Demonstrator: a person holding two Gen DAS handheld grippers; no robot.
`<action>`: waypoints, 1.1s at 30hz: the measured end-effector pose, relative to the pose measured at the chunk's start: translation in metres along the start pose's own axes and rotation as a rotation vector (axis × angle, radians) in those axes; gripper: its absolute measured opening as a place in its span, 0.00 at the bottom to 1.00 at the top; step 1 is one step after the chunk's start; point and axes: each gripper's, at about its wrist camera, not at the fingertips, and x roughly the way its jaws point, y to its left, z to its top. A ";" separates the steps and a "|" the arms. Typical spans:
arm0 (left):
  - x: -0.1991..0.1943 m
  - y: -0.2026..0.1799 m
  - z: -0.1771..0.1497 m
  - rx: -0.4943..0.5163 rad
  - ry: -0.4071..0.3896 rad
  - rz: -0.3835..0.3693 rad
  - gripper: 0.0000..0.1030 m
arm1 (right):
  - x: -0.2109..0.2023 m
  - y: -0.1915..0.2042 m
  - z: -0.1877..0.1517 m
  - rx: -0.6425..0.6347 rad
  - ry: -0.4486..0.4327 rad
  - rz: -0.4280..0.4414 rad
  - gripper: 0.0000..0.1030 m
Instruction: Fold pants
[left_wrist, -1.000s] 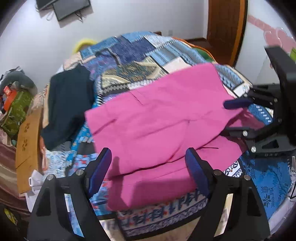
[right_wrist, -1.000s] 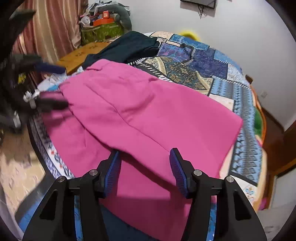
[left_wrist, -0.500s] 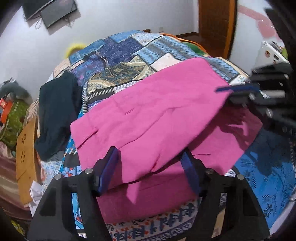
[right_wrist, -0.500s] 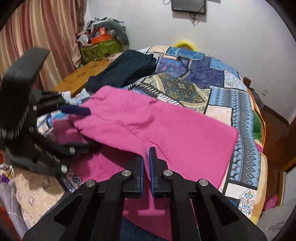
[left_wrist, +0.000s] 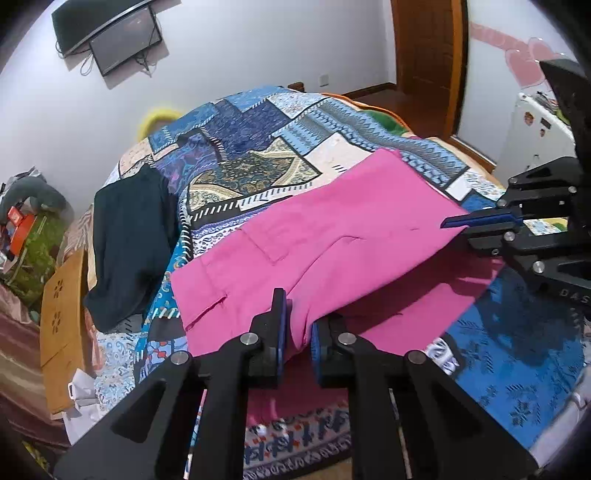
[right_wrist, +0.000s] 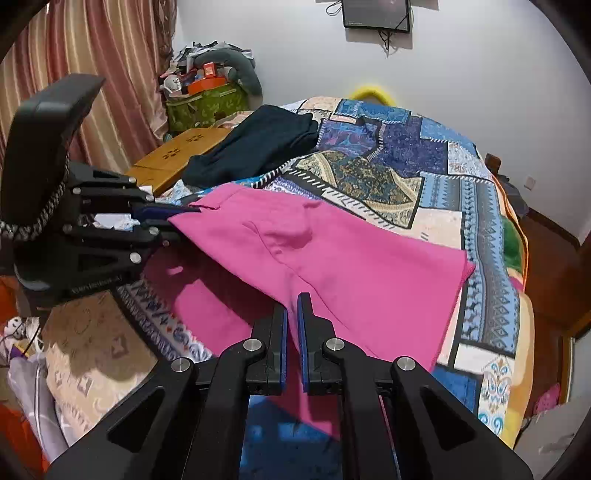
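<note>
Pink pants (left_wrist: 332, 236) lie on a patchwork bedspread (left_wrist: 258, 147), folded over so an upper layer lies above a lower one. My left gripper (left_wrist: 297, 325) is shut on the near edge of the upper layer. My right gripper (right_wrist: 292, 321) is shut on the same layer's edge at its other end; it shows in the left wrist view (left_wrist: 476, 221) at the right. The held layer is lifted off the lower layer. The pants (right_wrist: 332, 258) also show in the right wrist view, with the left gripper (right_wrist: 173, 218) pinching them at the left.
A dark garment (left_wrist: 129, 240) lies on the bed's left side, next to a wooden side table (left_wrist: 61, 325). A cluttered green box (right_wrist: 207, 99) stands by the curtain. A wooden door (left_wrist: 424, 55) is at the far right. A screen (left_wrist: 122, 40) hangs on the wall.
Both grippers were open over the pants a second ago. The right one closed on the upper layer first, then the left. The held layer has risen off the lower one.
</note>
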 end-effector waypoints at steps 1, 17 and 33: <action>0.000 -0.002 -0.002 0.001 0.008 -0.012 0.12 | -0.001 0.000 -0.003 0.002 0.001 -0.001 0.04; -0.007 0.003 -0.029 -0.091 0.080 -0.120 0.34 | -0.020 -0.002 -0.031 0.058 0.023 -0.027 0.05; -0.026 0.054 -0.004 -0.242 -0.023 -0.092 0.40 | 0.009 -0.017 -0.005 0.264 0.012 0.077 0.19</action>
